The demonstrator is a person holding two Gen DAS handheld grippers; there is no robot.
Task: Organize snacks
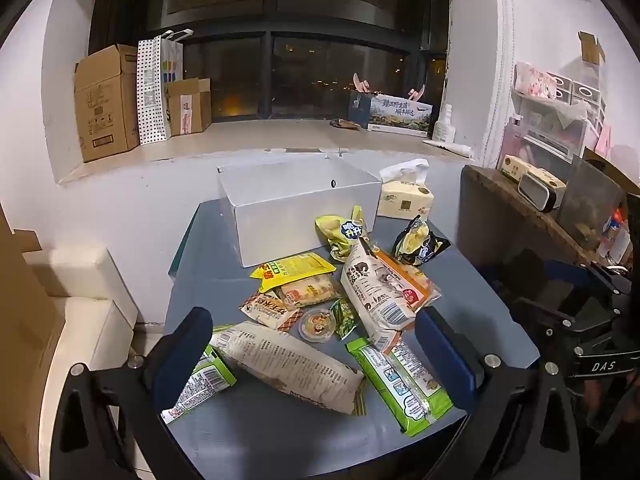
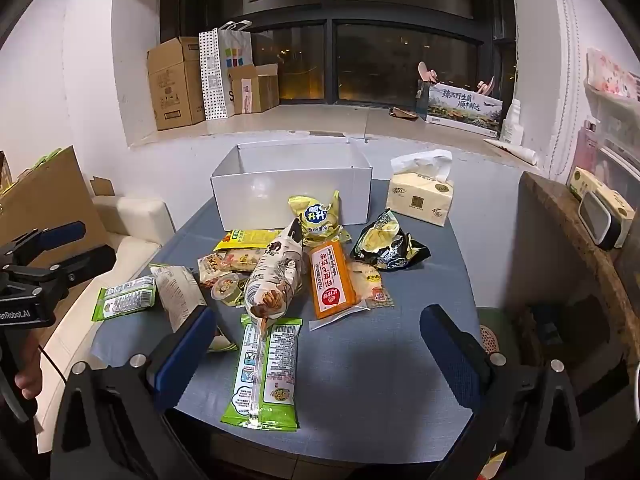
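both your grippers hang wide open and hold nothing — left gripper (image 1: 314,350) over the beige snack bag (image 1: 294,364), right gripper (image 2: 318,354) over the green wafer pack (image 2: 266,372) — with the snack pile (image 2: 296,264) at twelve o'clock, just before the white box (image 2: 292,184).

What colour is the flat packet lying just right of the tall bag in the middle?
Orange, with a red-and-white label; the orange packet shows best in the right wrist view.
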